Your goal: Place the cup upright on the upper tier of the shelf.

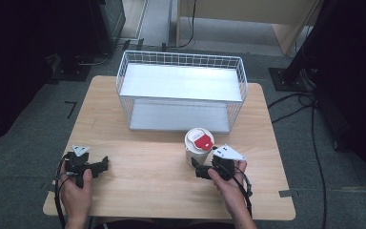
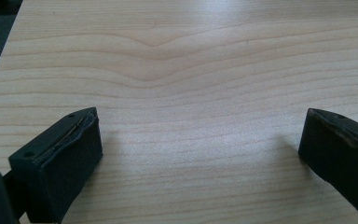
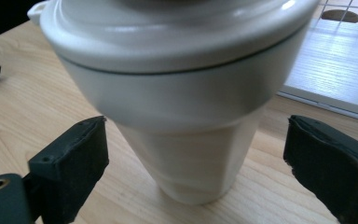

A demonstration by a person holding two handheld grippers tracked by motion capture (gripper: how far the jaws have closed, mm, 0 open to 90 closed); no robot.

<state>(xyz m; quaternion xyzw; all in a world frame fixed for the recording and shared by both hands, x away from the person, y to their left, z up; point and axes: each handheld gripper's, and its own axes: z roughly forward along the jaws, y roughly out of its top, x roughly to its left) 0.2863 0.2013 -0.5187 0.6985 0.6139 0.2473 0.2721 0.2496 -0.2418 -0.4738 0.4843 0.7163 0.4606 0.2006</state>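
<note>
- The worktop (image 1: 138, 157) is pale wood with a wavy grain, and it carries everything else.
- A white wire basket (image 1: 181, 90) stands at the far middle of the worktop, upright, with a flat white shelf at the top and another at the bottom; a corner of it shows at the upper right of the right gripper view (image 3: 335, 60).
- A white cup (image 1: 198, 145) with a white lid and a red patch on top stands upright on the worktop, just in front of the basket's right half and near the person's right hand (image 1: 228, 183).
- In the right gripper view the cup (image 3: 186, 121) sits close up, narrowing toward its base, with its lower body between the two jaws.
- The right claw (image 3: 196, 163) is spread wide on either side of the cup; a gap of bare wood shows between each jaw and the cup wall, so it has hold of nothing.
- The left hand (image 1: 76, 191) holds the left claw (image 1: 106, 163) low over the near left part of the worktop, well apart from the cup.
- In its own view the left claw (image 2: 200, 140) is wide open, bare wood between its jaws.
</note>
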